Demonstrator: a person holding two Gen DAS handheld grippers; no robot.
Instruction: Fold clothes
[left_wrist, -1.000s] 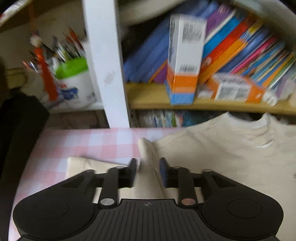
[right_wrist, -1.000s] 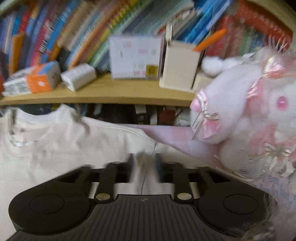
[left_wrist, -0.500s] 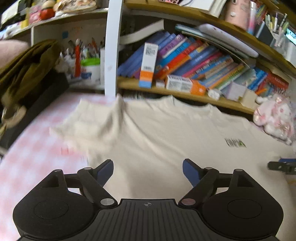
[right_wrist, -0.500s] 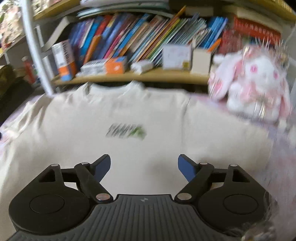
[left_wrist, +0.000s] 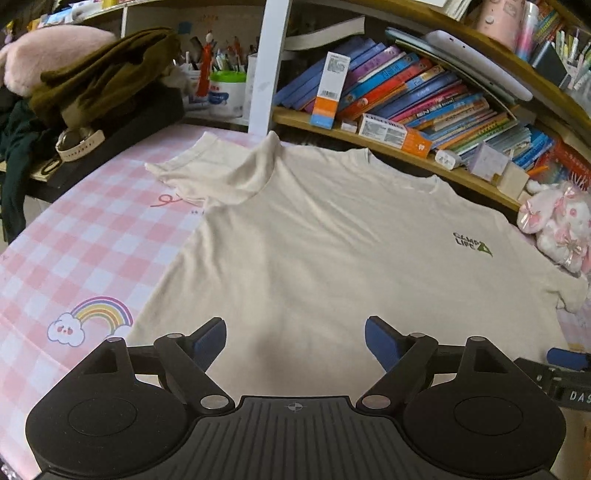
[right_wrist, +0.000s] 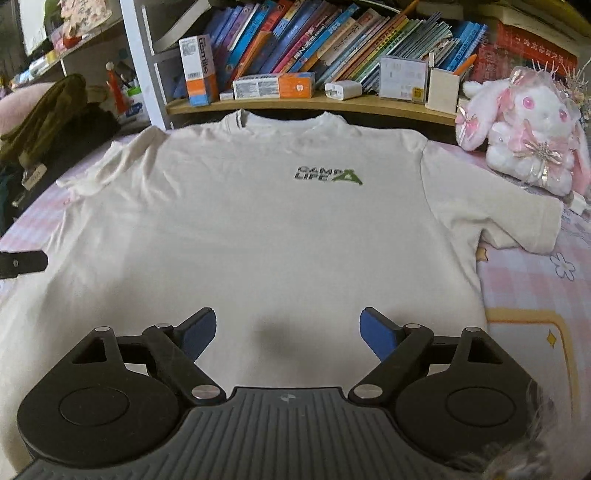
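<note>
The shirt (right_wrist: 266, 236) is spread flat, front up, collar toward the far edge of the table (left_wrist: 85, 236), so sleeves and hem are reachable for folding. Its left sleeve (left_wrist: 207, 173) is rumpled, the right one (right_wrist: 509, 218) flat. Both the left gripper (left_wrist: 295, 339) and right gripper (right_wrist: 288, 328) are held spread wide over the hem, nothing gripped. A plush (right_wrist: 532, 129) sits by the far right corner.

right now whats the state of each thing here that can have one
left gripper: open, empty
right gripper: open, empty
cream t-shirt: spread flat, logo up, unfolded
its left-side sleeve: rumpled
toothpaste box: upright on shelf
</note>
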